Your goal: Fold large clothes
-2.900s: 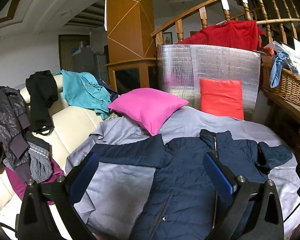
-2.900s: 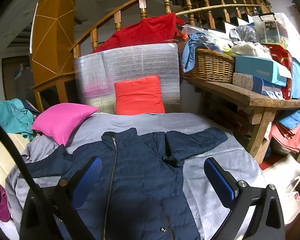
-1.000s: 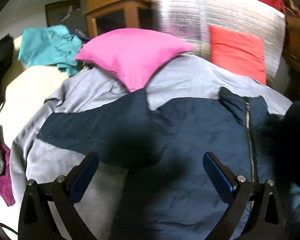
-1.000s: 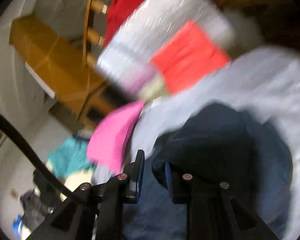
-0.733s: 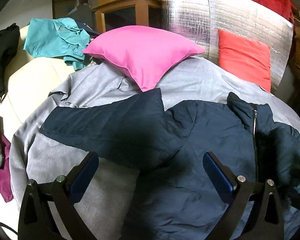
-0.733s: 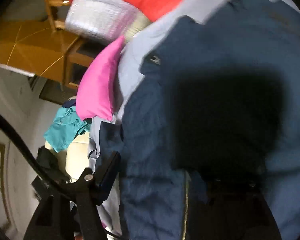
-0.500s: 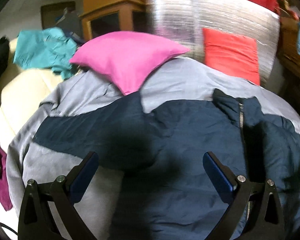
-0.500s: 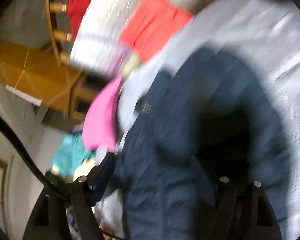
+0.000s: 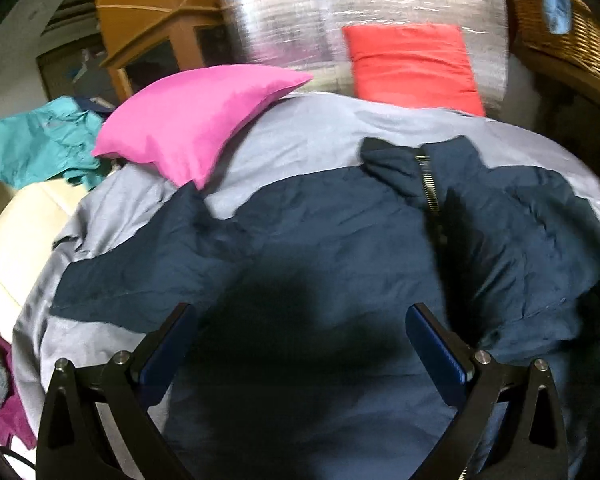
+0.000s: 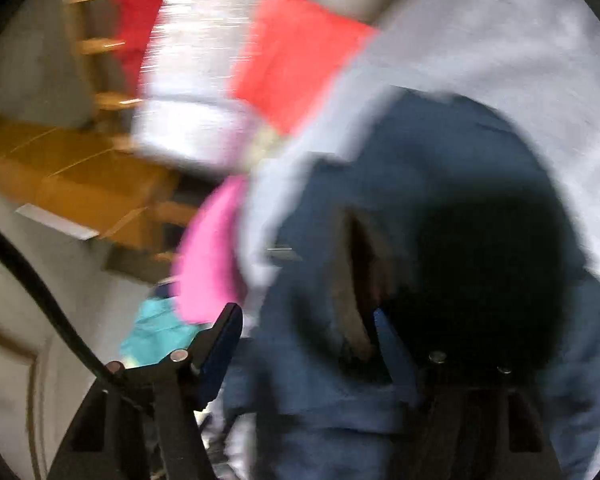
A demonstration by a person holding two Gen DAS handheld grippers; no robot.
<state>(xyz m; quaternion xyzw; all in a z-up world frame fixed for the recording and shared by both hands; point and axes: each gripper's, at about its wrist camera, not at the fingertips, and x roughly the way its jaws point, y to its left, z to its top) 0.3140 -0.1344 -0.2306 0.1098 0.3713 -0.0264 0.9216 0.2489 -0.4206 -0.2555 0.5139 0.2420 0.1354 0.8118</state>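
Lying flat: navy jacket, zipper up, spread on the grey sheet, one sleeve out toward the pink pillow.
Left gripper: fingers spread wide, hovering over the jacket's chest, holding nothing.
Right gripper: view blurred; fingers apart, seemingly with jacket fabric between them.
Behind: red pillow against silver sheeting.

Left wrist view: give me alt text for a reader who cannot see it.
A navy jacket lies spread on a grey sheet, zipper up, with the open left hand-held gripper above its chest. A pink cushion and a red cushion sit behind.
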